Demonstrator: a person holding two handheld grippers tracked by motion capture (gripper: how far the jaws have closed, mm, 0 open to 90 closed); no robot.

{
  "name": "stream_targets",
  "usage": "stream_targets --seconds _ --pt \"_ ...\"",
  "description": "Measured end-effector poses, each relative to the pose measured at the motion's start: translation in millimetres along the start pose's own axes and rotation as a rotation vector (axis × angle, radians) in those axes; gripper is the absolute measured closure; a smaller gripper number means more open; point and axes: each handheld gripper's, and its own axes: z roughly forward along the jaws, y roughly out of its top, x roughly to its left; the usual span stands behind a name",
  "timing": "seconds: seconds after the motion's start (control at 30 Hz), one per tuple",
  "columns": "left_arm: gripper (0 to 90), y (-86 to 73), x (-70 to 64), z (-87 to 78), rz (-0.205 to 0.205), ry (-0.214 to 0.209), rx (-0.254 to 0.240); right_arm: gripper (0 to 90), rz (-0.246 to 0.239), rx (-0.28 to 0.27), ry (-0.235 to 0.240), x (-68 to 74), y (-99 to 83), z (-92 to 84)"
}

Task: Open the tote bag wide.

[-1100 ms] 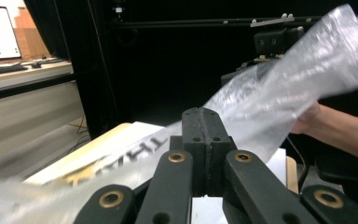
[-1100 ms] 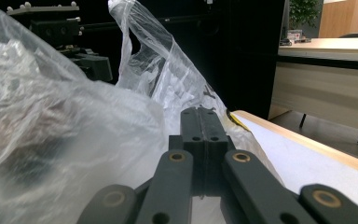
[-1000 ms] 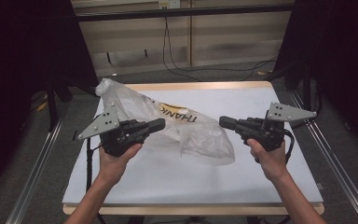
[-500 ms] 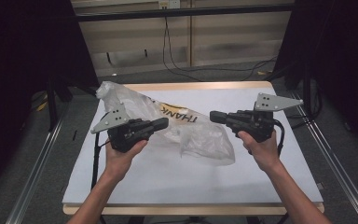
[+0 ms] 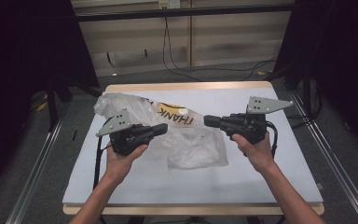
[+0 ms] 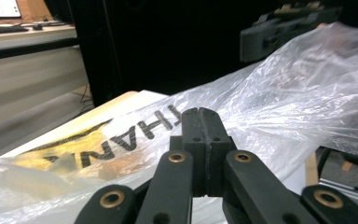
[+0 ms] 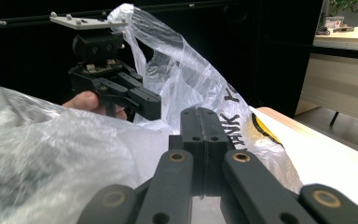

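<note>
In the high view, we hold the left tool (image 5: pixel 161 129) and the right tool (image 5: pixel 210 121) facing each other above a crumpled, clear plastic bag with yellow and black "THANK" lettering (image 5: pixel 177 135). The bag lies spread across the middle of the white-covered tabletop (image 5: pixel 270 172), running from the far left corner toward the centre. Both tools hover over its edges, pointing inward; from here we cannot say whether either touches the film.

In the left gripper view, our left tool (image 6: pixel 199 122) has its jaws pressed flat together with nothing between them, the bag (image 6: pixel 279 93) billowing just beyond the tips. The right tool (image 6: pixel 270 32) shows dark and far off at the top.

In the right gripper view, our right tool (image 7: pixel 200 122) is likewise closed on nothing, its tips in front of the film (image 7: pixel 74 158). The left tool (image 7: pixel 116 88) sits across the bag, a raised fold of plastic behind it.

We judge the risk to be a missed pinch: the film is thin, slack and slippery, so jaws closing over it could catch several layers or none, or drag the whole bag across the tabletop.

The bag's opening and handles are hard to make out among the folds, and its contents, if any, are hidden.
</note>
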Motion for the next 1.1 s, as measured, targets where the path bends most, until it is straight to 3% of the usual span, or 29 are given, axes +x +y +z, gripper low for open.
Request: stream_targets --seconds 0.3,0.5,0.6,0.8,0.97,1.1 --pt "90.0 -8.5 6.8 -2.4 -0.027 0.010 0.011 90.0 -0.005 0.026 0.019 -1.8 0.0 10.2" --pt "90.0 -13.8 11.9 -2.2 -0.039 0.024 0.027 90.0 -0.009 0.053 0.055 -3.4 -0.7 27.9" --pt "90.0 -20.4 16.0 0.4 -0.046 0.031 0.055 90.0 -0.018 0.115 0.074 -3.1 -9.9 43.1" --pt "90.0 -27.7 20.4 4.2 -0.061 0.031 0.071 90.0 -0.006 0.167 0.096 -4.9 -26.3 57.4" --pt "90.0 -30.7 24.2 3.8 -0.069 0.040 0.077 90.0 -0.011 0.202 0.086 -6.5 -32.6 62.5" --pt "90.0 -32.6 27.7 5.3 -0.068 0.049 0.082 90.0 -0.029 0.260 0.041 -16.1 -38.0 66.7"
